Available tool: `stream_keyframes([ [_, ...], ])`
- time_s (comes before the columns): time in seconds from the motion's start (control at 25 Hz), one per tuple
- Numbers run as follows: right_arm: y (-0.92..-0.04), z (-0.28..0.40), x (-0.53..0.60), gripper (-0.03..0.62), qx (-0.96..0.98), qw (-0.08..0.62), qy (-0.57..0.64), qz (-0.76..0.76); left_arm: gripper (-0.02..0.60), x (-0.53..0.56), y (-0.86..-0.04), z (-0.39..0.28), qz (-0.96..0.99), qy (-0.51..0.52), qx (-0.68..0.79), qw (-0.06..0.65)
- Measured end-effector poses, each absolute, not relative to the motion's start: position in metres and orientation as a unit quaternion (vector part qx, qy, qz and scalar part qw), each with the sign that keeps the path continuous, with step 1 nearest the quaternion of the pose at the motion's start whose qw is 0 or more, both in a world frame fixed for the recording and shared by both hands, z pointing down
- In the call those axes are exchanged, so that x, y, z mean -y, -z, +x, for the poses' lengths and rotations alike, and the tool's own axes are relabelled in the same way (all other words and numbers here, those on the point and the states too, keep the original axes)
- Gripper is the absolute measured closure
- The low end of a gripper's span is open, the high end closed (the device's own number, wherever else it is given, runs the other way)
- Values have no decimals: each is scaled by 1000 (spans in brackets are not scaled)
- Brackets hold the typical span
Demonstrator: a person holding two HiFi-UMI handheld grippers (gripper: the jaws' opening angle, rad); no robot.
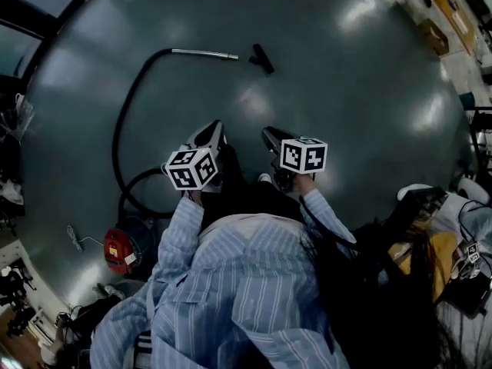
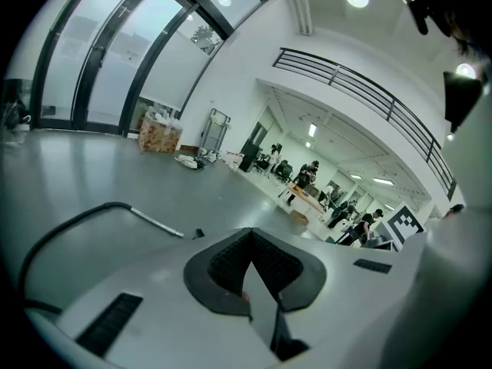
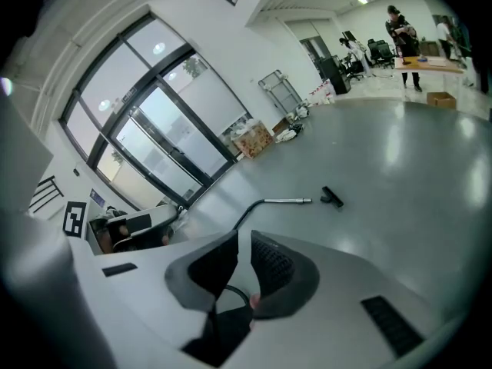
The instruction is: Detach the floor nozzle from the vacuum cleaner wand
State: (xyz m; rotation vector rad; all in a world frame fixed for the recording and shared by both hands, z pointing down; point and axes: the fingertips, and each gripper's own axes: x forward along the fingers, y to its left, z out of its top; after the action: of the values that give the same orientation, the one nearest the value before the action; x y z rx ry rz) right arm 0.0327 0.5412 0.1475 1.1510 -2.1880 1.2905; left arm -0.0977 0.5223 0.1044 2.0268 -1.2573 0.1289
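The silver wand (image 1: 204,53) lies on the grey floor at the end of a black hose (image 1: 123,121). The small black floor nozzle (image 1: 261,58) lies just right of the wand's tip, apart from it. The hose runs back to a red vacuum body (image 1: 123,248). My left gripper (image 1: 214,129) and right gripper (image 1: 269,135) hover side by side, well short of both parts. The left gripper view shows the wand (image 2: 157,223) and nozzle (image 2: 198,234) beyond shut, empty pads (image 2: 250,241). In the right gripper view the wand (image 3: 288,201) and nozzle (image 3: 332,197) lie ahead; a narrow empty gap (image 3: 244,244) separates the pads.
Another person (image 1: 430,237) sits low at my right. Boxes and furniture (image 1: 434,18) line the far right edge. A cardboard box (image 2: 160,137) and cart stand by the tall windows. People and desks (image 2: 307,183) fill the far hall.
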Motion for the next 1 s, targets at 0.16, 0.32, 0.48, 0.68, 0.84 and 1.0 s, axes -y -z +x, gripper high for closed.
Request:
stream_keyframes([
  [0.16,-156,61,-573,537,776,172,-460,396,575,-575,-108,-59,788,-66,494,363],
  [0.32,-156,73,-598,537,778,164,-468,385,575,-615,-107,-36,795,-96,487,347],
  [0.48,-150,65,-616,537,793,143,-465,367,575,-632,-106,-37,791,-89,497,345],
  [0.68,-145,61,-633,537,800,148,-451,366,575,-642,-99,-43,791,-71,502,342],
  [0.84,-132,52,-642,537,802,150,-440,376,575,-651,-94,-57,794,-64,501,338],
  [1.0,-127,32,-654,537,801,145,-436,385,575,-662,-92,-81,798,-59,494,340],
])
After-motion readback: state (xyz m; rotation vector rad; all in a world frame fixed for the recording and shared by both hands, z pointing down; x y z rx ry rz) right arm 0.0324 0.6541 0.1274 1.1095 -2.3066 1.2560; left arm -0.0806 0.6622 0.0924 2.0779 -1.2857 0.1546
